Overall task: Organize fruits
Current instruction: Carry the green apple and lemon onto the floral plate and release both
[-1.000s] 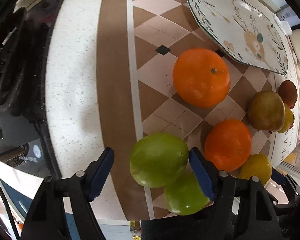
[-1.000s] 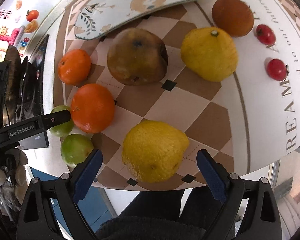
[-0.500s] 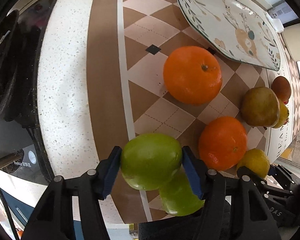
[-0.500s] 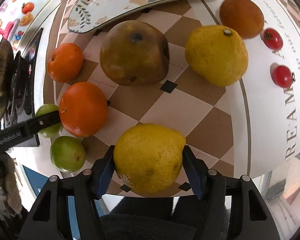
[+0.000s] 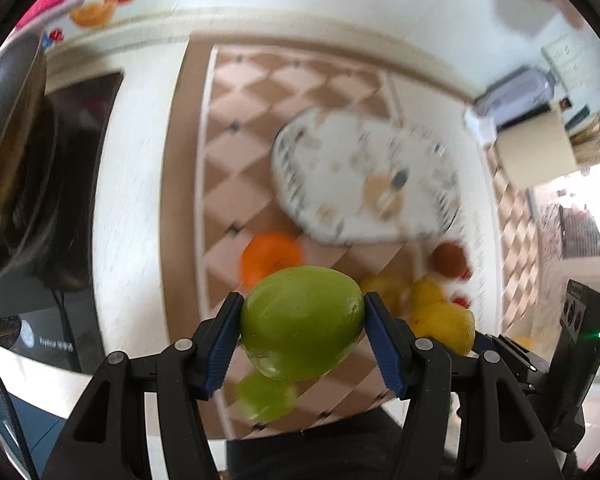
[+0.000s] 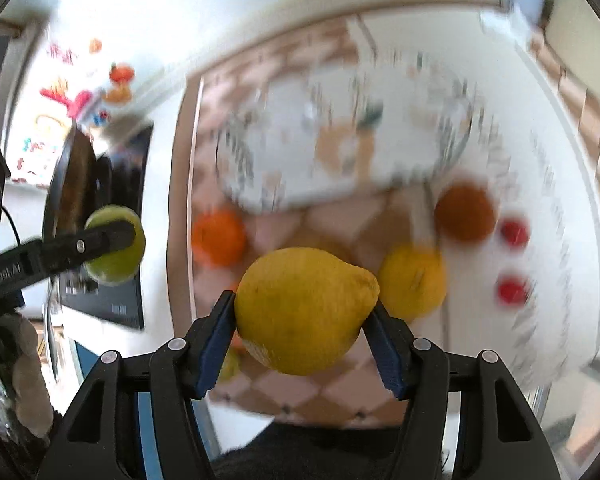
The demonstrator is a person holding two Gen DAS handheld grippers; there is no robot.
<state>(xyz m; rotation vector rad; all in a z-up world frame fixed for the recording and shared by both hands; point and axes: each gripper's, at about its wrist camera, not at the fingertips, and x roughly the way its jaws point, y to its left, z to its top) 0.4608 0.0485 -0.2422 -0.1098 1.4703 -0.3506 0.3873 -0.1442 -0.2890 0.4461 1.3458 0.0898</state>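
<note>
Jaws clamp green fruit [image 5: 302, 322], lemon [image 6: 304, 308]; plate [image 5: 340, 216] blurred.

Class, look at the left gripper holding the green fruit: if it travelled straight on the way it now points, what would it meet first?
Probably the orange just past the green fruit clamped in the left gripper; blur leaves depth uncertain, so it might be the checkered mat.
</note>
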